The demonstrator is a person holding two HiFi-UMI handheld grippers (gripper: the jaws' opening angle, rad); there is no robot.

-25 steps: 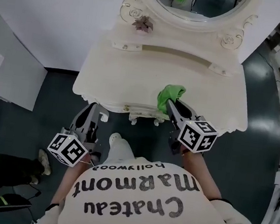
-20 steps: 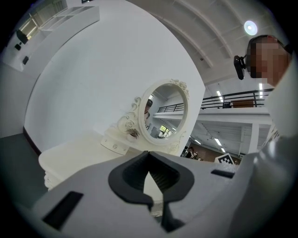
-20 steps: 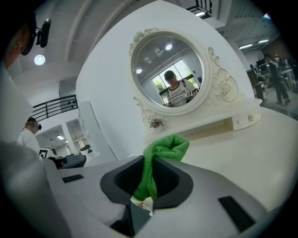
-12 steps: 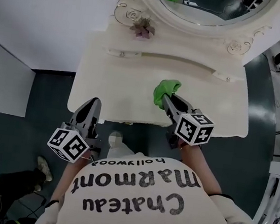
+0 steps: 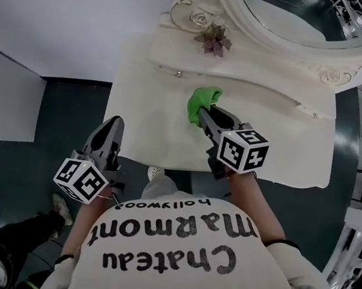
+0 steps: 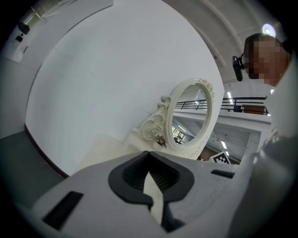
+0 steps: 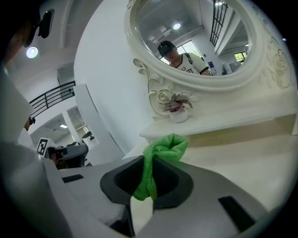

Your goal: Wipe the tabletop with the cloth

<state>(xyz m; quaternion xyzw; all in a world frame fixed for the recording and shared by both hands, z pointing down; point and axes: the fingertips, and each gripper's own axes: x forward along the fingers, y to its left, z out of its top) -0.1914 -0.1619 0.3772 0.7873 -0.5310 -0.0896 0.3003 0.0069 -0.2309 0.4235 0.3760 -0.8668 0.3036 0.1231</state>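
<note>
Right gripper point(image 5: 203, 115) pinches the bunched green cloth point(image 5: 200, 101), held low on the table point(image 5: 139, 108) just before the mirror point(image 5: 296, 20) (reaching the back strip, likely). Left gripper point(image 5: 108, 134) is pressed together and empty, parked well away from the mirror, clear of the wiping.

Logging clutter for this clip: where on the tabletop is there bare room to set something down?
Bare: the tabletop left of the cloth, and right of the right gripper out to the edge. Crowded mid-table, where that gripper holds the cloth.
</note>
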